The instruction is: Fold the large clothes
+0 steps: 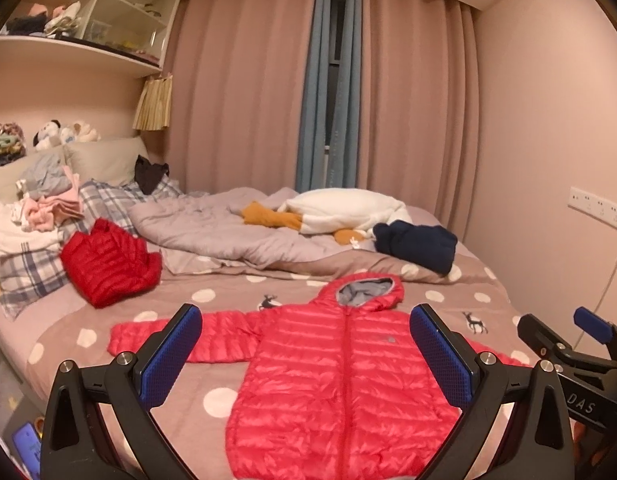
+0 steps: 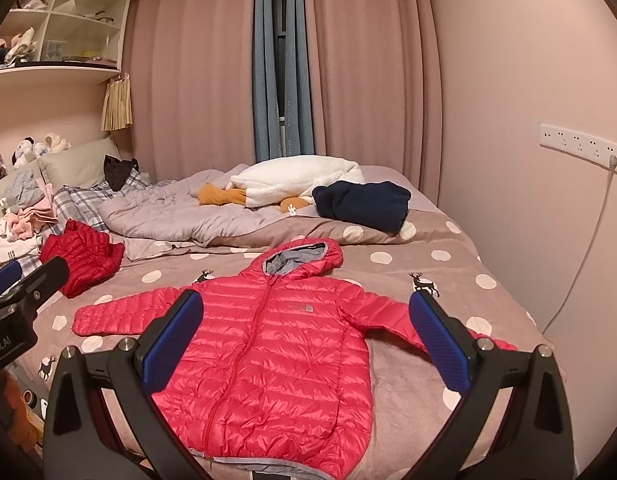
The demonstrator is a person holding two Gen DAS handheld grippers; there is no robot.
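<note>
A red hooded puffer jacket (image 1: 340, 376) lies flat and zipped on the bed, front up, both sleeves spread out; it also shows in the right wrist view (image 2: 276, 344). My left gripper (image 1: 304, 356) is open and empty, held above the jacket's body near the bed's front edge. My right gripper (image 2: 306, 340) is open and empty, also above the jacket. The right gripper also shows at the right edge of the left wrist view (image 1: 564, 344); the left gripper shows at the left edge of the right wrist view (image 2: 24, 284).
A folded red puffer (image 1: 108, 264) lies left of the jacket. A navy garment (image 1: 416, 244), a white and orange plush (image 1: 340, 212) and a rumpled grey quilt (image 1: 212, 228) lie behind. Clothes pile (image 1: 48, 200) on pillows at left. The wall with sockets (image 2: 580, 146) is at right.
</note>
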